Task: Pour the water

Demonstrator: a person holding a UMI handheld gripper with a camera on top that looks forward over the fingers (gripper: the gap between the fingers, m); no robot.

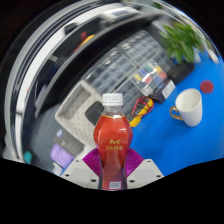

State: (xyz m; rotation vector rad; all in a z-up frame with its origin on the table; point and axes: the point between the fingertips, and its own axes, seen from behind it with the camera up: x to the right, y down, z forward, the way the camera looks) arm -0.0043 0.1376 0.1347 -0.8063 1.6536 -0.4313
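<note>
A clear bottle (111,140) with a white cap and a red label stands upright between my fingers. My gripper (112,165) is shut on the bottle, the purple pads (93,160) pressing its lower body from both sides. Beyond the fingers, a white cup (189,106) sits on the blue table top (160,135). The bottle's base is hidden between the fingers.
A red bottle cap (208,87) lies on the blue surface past the cup. A green plant (183,40) stands further back. A keyboard (128,62) and small coloured items (150,77) lie on a desk behind the bottle.
</note>
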